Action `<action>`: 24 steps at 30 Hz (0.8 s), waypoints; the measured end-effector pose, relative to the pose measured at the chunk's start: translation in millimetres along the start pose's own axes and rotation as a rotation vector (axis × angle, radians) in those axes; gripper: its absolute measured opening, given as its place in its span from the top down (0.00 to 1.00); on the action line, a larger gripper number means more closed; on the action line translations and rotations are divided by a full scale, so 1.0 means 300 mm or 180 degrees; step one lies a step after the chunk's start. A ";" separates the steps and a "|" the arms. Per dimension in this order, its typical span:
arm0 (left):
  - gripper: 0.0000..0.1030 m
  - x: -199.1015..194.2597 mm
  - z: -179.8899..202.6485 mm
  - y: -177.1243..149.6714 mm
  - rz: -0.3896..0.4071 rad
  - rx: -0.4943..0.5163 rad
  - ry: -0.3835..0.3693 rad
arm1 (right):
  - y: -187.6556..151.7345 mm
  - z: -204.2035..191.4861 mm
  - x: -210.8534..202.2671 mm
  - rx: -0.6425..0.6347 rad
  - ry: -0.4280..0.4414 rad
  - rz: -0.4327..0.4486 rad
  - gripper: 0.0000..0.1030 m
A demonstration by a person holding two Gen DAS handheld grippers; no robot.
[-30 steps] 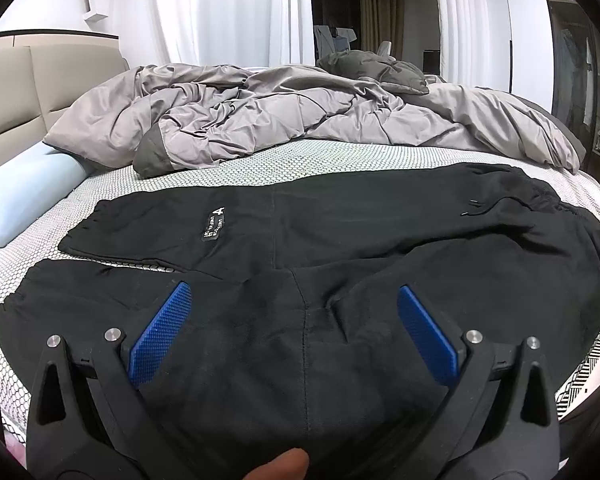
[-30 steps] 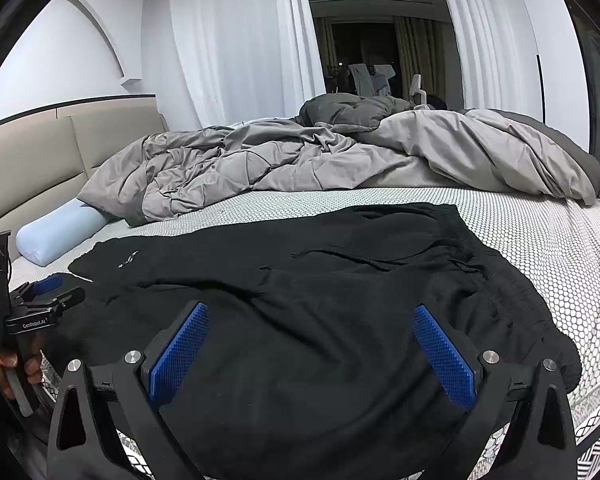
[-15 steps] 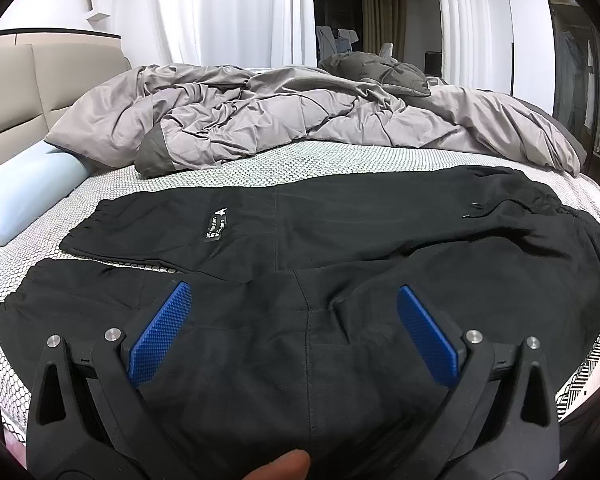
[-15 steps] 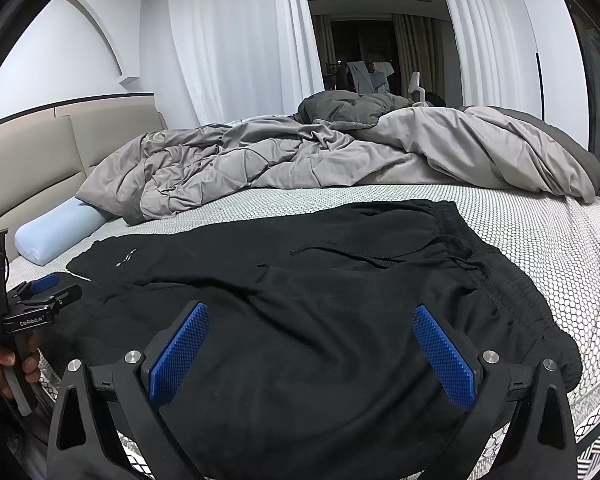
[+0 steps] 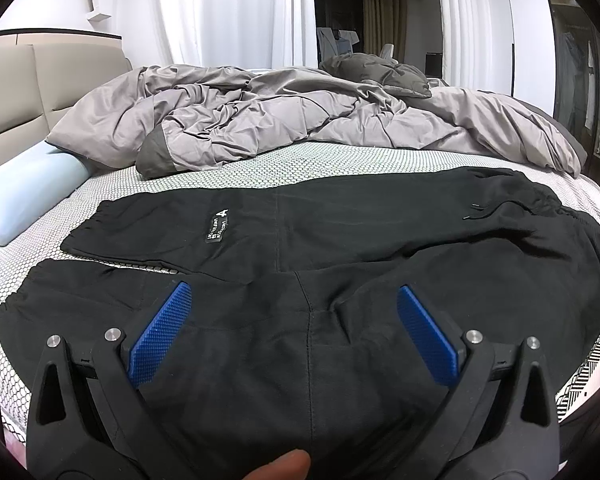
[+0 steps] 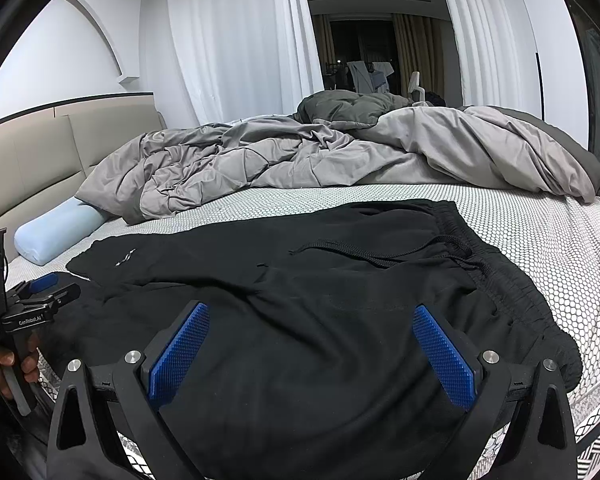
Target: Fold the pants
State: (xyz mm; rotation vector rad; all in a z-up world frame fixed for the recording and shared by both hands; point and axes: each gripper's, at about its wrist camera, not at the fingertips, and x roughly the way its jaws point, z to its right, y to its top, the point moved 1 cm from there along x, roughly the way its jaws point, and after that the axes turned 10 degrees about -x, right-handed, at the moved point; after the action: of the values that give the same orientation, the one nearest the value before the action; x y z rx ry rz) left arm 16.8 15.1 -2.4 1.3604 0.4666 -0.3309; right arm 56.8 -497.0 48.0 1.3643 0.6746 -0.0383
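Black fabric lay spread before us: the pants (image 5: 340,248) were flat across the near part of the bed (image 5: 260,168), legs (image 5: 160,224) toward the headboard side on our left, waistband (image 6: 496,276) with its drawstring to our right. We judged the fold not yet begun. Our left gripper (image 5: 296,332) hovered over the near leg, fingers wide apart and holding nothing; our right gripper (image 6: 312,348) hung over the seat and waist, fingers likewise wide apart and empty. The next move, as we read it, called for each gripper to drop to the near edge, pinch one layer of cloth at the cuff and at the waist, and carry the near leg over the far one. The two legs lay slightly apart near the cuffs, so the edges would need matching. Beyond the pants a strip of bare mattress gave room; farther off the grey duvet (image 5: 300,120) and the blue pillow (image 5: 24,196) bounded it.
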 end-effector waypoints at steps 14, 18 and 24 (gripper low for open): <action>0.01 -0.013 0.000 0.010 0.0049 0.0006 -0.0012 | -0.005 -0.004 0.007 0.0022 0.0043 -0.0022 0.00; 0.01 -0.014 0.002 0.006 0.0063 -0.0006 -0.0041 | -0.003 0.008 0.008 0.0081 0.0044 -0.0003 0.00; 0.01 -0.008 0.006 0.003 0.0066 -0.0002 -0.0018 | -0.011 0.042 0.012 0.0243 0.0072 -0.0025 0.00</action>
State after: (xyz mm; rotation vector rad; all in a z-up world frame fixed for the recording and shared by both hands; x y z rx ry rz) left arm 15.5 13.3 -0.2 1.3624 0.4475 -0.3177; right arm 63.8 -507.9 44.1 1.4373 0.7035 -0.0555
